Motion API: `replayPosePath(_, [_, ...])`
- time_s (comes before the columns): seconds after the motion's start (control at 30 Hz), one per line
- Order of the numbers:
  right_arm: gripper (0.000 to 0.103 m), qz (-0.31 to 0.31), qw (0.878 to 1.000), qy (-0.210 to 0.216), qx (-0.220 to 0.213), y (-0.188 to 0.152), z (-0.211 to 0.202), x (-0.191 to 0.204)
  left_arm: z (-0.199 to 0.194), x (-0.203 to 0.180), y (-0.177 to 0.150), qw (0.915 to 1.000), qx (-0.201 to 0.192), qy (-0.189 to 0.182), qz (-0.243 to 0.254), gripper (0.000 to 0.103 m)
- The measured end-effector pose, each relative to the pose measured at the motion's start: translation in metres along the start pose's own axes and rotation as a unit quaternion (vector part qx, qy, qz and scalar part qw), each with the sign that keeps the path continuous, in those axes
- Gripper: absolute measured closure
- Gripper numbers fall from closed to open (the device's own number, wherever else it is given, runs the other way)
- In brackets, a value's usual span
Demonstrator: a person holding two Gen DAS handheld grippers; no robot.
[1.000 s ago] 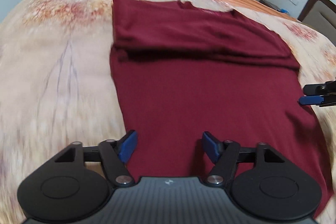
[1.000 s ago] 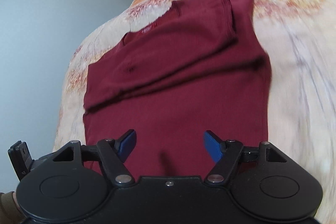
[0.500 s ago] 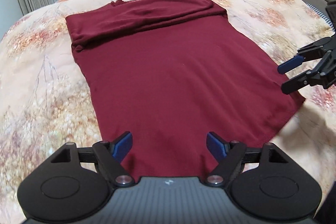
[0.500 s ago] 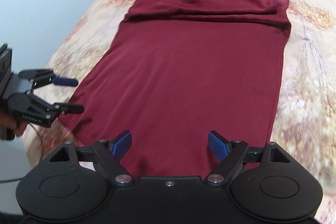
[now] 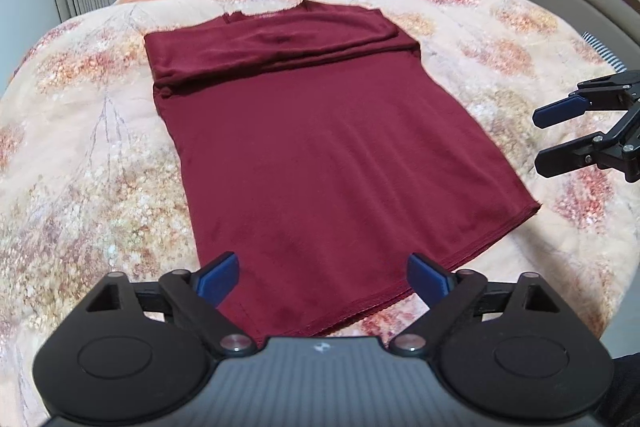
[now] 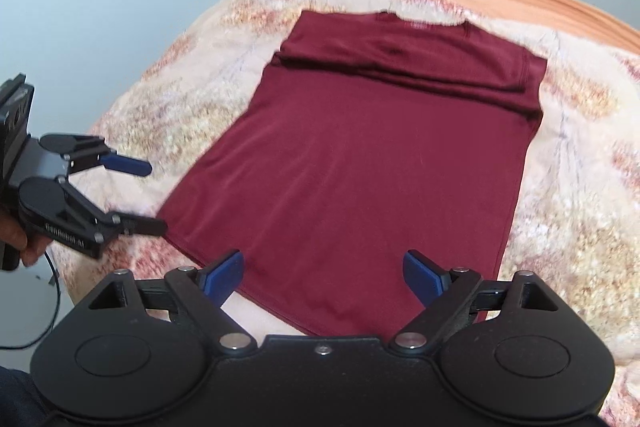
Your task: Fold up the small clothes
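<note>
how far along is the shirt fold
Done: the dark red shirt lies flat on the floral bedspread, its sleeves folded in across the collar end. In hand: nothing; the left gripper and right gripper are open and empty, their jaws having just been opening. Left: folding the long body up from the hem.

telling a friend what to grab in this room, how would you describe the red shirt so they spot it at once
Start at the bed with the peach floral cover under the window. The dark red shirt lies flat in the middle of it, neckline toward the window, sleeves folded in across the chest, hem at the near edge. It is the only garment and the only plain, solid-coloured thing on the patterned cover.
</note>
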State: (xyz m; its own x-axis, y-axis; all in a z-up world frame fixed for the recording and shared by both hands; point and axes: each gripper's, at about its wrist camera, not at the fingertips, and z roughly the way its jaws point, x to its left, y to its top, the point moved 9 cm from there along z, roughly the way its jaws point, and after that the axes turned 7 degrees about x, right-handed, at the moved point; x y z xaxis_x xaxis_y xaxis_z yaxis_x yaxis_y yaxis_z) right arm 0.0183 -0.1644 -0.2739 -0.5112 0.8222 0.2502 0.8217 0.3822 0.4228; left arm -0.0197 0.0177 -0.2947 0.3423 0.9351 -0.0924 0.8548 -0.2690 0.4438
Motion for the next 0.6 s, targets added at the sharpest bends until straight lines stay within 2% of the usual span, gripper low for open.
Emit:
replayPosePath(0.2, [0.012,0.004,0.999,-0.037,-0.012,0.002,-0.024,0.005,-0.002,0.000,-0.002,0.9998,-0.009,0.012,0.015,0.005])
replayPosePath(0.27, [0.012,0.009,0.999,-0.051,-0.012,-0.002,-0.031,0.002,0.004,0.001,-0.010,0.9987,-0.010,0.026,0.042,0.005])
replayPosePath(0.33, [0.011,0.019,0.998,-0.066,-0.008,-0.006,-0.038,-0.003,0.010,-0.001,-0.022,0.9945,-0.015,0.050,0.091,0.007])
replayPosePath(0.4, [0.011,0.029,0.997,-0.077,-0.003,-0.012,-0.044,-0.007,0.018,-0.006,-0.035,0.9836,-0.021,0.076,0.162,0.011])
replayPosePath(0.5, [0.011,0.034,0.995,-0.092,0.003,-0.018,-0.050,-0.012,0.031,-0.017,-0.055,0.9547,-0.023,0.106,0.277,0.017])
replayPosePath(0.6, [0.011,0.044,0.994,-0.102,0.004,-0.023,-0.055,-0.016,0.045,-0.025,-0.071,0.9273,-0.023,0.113,0.356,0.026])
